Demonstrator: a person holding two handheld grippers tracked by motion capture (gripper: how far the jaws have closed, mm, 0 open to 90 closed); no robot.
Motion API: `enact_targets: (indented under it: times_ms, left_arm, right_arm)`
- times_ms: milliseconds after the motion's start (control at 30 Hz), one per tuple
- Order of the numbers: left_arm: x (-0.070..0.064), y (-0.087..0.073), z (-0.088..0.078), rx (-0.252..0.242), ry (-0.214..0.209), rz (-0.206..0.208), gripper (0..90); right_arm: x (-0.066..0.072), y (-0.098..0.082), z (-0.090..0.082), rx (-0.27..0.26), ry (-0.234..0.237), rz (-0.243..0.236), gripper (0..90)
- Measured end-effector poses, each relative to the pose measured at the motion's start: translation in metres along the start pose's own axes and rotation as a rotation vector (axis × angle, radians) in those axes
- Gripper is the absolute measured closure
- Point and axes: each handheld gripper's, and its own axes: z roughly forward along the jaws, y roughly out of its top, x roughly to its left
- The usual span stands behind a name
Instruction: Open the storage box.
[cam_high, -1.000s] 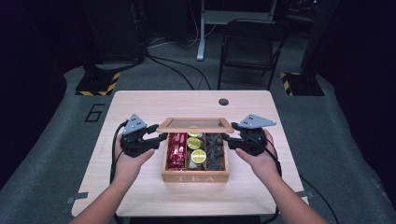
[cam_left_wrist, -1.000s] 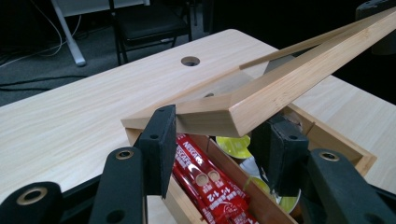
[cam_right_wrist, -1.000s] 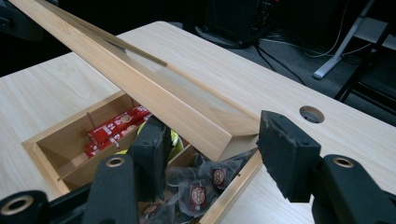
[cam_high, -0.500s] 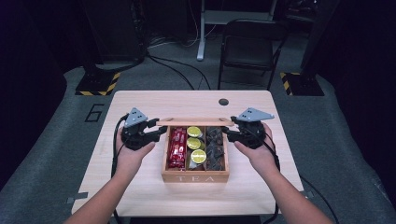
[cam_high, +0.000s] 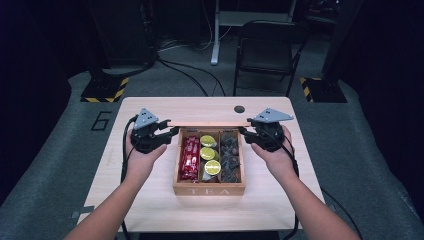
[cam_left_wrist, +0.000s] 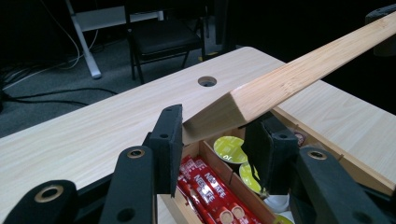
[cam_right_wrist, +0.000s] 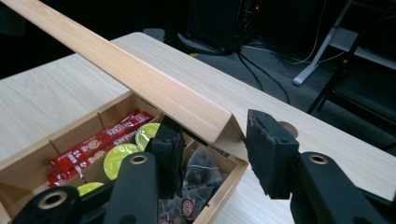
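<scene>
Here, largest to smallest:
Tabletop: pale wood, with a round hole near its far edge.
Box: a wooden tea box sits at the middle of the tabletop, open, split into three compartments.
Lid: raised, hanging edge-on over the box's far side, with one end in each of your claws.
Left claw: its jaws have just been closing and now clench the lid's left end; in the left gripper view both pads press on the lid.
Right claw: its jaws have just been closing around the lid's right end; in the right gripper view one pad lies under the lid, and the other pad stands just beside it, contact unclear.
Sachets: red, left compartment.
Pods: yellow-green, middle compartment.
Teabags: dark, right compartment.
</scene>
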Motion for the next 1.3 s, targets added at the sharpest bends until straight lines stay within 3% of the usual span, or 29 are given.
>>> enact_targets:
  times_ms: [500, 733, 1300]
  left_arm:
    - [0.005, 0.008, 0.008, -0.012, 0.028, 0.017, 57.9]
    - [0.010, 0.007, 0.014, -0.003, 0.022, 0.006, 57.2]
    - [0.018, 0.009, 0.035, 0.009, 0.060, -0.001, 60.0]
  right_arm:
    - [-0.005, 0.010, 0.003, -0.007, -0.016, 0.019, 57.3]
    - [-0.007, 0.014, 0.006, -0.019, -0.025, 0.018, 57.7]
    - [-0.013, 0.025, 0.011, -0.021, -0.040, 0.030, 58.0]
